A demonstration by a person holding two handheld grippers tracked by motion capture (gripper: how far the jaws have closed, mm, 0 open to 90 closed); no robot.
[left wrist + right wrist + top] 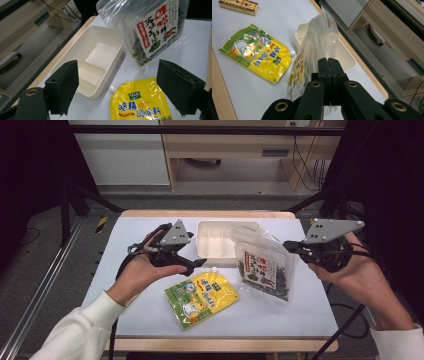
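Right gripper [329,75] clamped on clear plastic seaweed bag [262,267] | left gripper [120,87] wide open, empty | step: bag lifted beside cream compartment tray [216,240] | next, likely: lower in.

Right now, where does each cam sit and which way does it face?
High view: above the person's side, looking forward-down at the table; both forearms, left gripper, right gripper.
Left gripper view: along its open jaws toward the white tray.
Right gripper view: along its shut jaws, clamping the clear bag.
All share the yellow pouch.
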